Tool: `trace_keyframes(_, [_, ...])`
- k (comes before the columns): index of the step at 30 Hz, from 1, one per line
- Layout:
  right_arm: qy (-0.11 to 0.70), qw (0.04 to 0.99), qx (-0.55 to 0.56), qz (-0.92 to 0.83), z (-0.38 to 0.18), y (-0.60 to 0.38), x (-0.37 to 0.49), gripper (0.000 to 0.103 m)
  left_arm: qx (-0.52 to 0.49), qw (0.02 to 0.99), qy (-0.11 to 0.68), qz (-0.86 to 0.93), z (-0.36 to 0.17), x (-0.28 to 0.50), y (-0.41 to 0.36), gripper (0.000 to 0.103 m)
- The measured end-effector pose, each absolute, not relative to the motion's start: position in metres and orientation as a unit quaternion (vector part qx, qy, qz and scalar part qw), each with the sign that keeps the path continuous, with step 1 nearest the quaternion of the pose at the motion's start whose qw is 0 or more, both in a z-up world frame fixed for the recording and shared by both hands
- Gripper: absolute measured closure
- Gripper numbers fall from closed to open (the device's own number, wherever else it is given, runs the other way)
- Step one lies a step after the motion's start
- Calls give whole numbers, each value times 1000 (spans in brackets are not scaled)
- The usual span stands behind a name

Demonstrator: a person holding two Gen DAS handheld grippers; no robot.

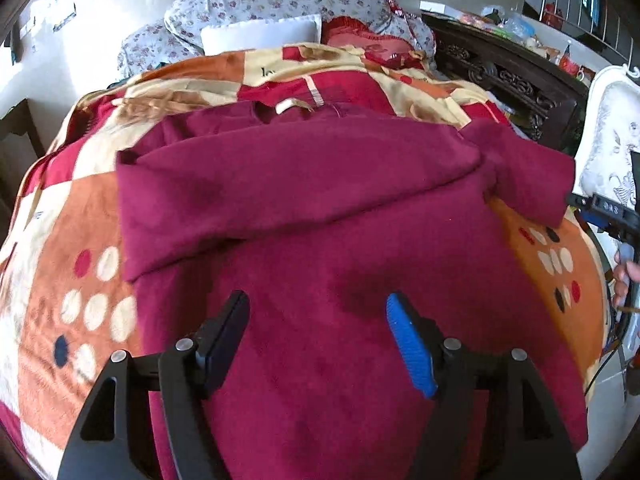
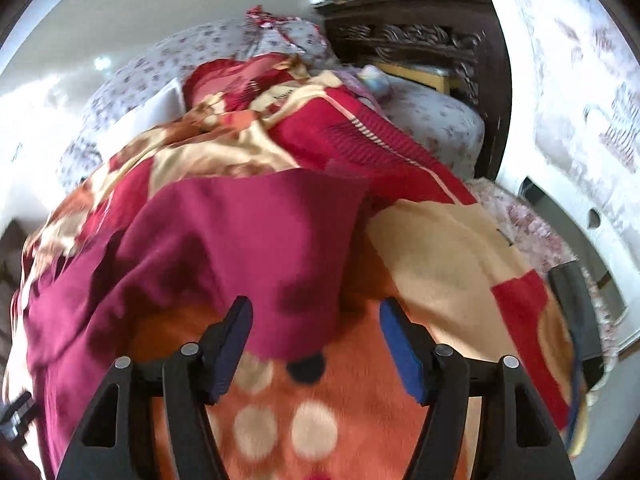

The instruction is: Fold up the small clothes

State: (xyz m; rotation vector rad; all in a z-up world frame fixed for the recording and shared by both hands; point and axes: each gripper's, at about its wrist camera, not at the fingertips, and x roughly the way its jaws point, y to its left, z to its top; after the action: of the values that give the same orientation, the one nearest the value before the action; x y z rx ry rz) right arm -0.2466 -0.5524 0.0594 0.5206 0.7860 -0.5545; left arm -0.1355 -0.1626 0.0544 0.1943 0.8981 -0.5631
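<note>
Now the maroon garment (image 1: 320, 208) lies spread on the bed's blanket (image 1: 80, 248), its long axis running crosswise. Left gripper (image 1: 318, 344) hovers over it, fingers released; right gripper (image 2: 316, 352), also released, faces its sleeve end (image 2: 296, 312).

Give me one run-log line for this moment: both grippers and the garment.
left hand-held gripper: open, empty | right hand-held gripper: open, empty | maroon top: part-folded on patterned blanket, sleeve across body
</note>
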Motion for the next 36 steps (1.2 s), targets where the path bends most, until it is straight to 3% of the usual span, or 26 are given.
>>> trace_keyframes(2, [374, 856, 254, -250, 50, -559, -232, 34, 93, 853, 438, -270, 47, -132, -170, 33])
trace_keyframes(3, [373, 858, 249, -249, 46, -559, -229, 42, 94, 851, 441, -269, 44, -131, -173, 33])
trace_keyframes(4, [374, 860, 240, -250, 45, -557, -225, 73, 96, 849, 444, -269, 41, -130, -175, 33])
trace_keyframes(5, [374, 861, 237, -250, 47, -554, -222, 88, 97, 848, 446, -270, 39, -130, -176, 32])
trace_keyframes(15, [324, 938, 70, -98, 134, -395, -197, 90, 50, 855, 442, -267, 51, -123, -158, 33])
trace_keyframes(18, [355, 933, 53, -25, 109, -340, -174, 85, 33, 863, 431, -260, 61, -123, -150, 32])
trace_keyframes(20, [405, 912, 63, 23, 78, -317, -157, 54, 27, 864, 432, -256, 63, -121, -146, 31])
trace_keyframes(22, [428, 900, 74, 41, 63, -309, -157, 52, 26, 862, 438, -255, 62, -121, -143, 31])
trace_keyframes(25, [393, 914, 95, 44, 82, -321, -183, 50, 30, 862, 437, -256, 61, -124, -138, 31])
trace_keyframes(29, [337, 933, 124, -30, 108, -366, -222, 29, 34, 862, 438, -251, 57, -120, -133, 31])
trace_keyframes(36, [349, 911, 190, -111, 85, -431, -198, 29, 4, 852, 453, -261, 50, -117, -136, 31])
